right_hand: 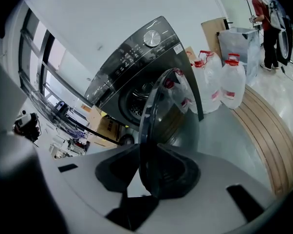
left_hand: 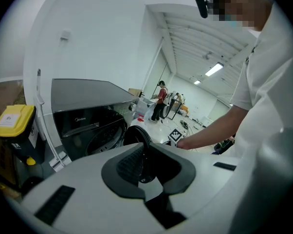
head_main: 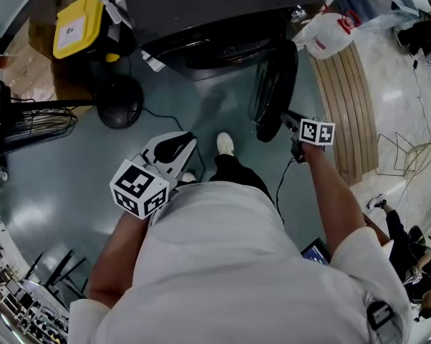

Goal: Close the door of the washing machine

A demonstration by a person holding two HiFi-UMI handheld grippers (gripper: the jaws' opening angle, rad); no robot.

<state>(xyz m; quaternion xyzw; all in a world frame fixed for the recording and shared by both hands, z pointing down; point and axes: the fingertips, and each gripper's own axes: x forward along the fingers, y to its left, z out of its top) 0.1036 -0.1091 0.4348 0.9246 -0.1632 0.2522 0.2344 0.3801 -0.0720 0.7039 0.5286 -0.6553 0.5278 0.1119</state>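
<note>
Head view: the round, dark door (head_main: 276, 88) stands swung out from the washing machine (head_main: 201, 13), seen nearly edge-on.
The right claw (right_hand: 149, 175) is clenched on the door's glossy rim, whose lower edge disappears between ribbed black pads (right_hand: 178, 172). The left claw (left_hand: 145, 156) is pressed together and empty, well apart from the door.
</note>
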